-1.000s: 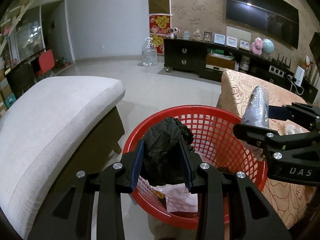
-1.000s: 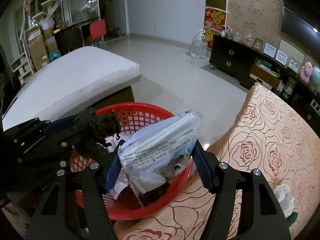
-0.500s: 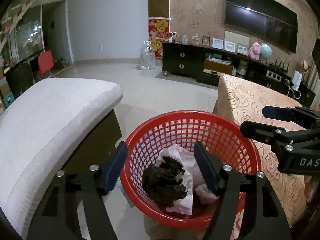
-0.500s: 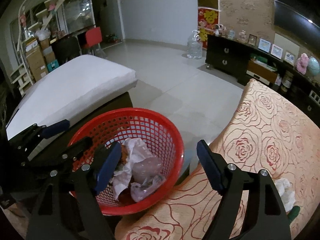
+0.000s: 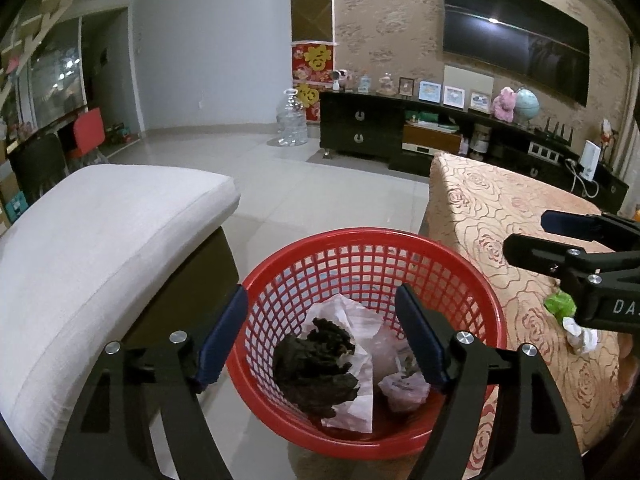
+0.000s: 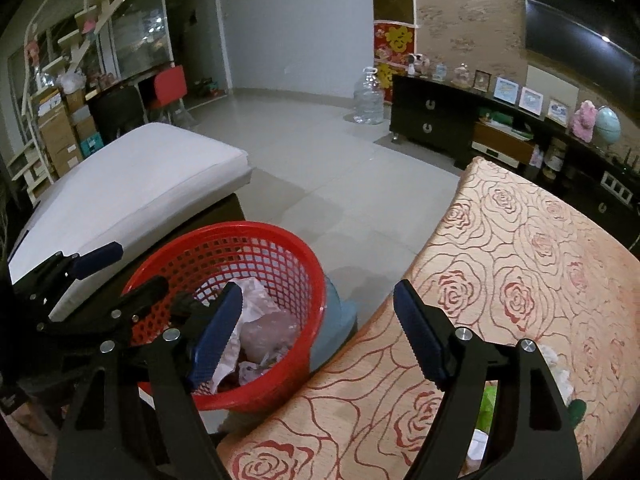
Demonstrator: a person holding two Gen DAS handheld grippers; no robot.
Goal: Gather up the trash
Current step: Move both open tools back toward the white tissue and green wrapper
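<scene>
Jaws of the left gripper stand wide and empty above the red basket, having just opened; the right gripper is likewise parted with nothing between its pads, over the near left edge of the rose-patterned table. A second ago the left held a dark crumpled wad and the right a white plastic packet; both now lie in the basket, the wad on white paper near the bottom. More trash remains at the table's near right edge: a green scrap and a white crumpled tissue just beside it. Both look light, soft and crushable, so a pinch across the bulk of each should hold; thin film may slip.
</scene>
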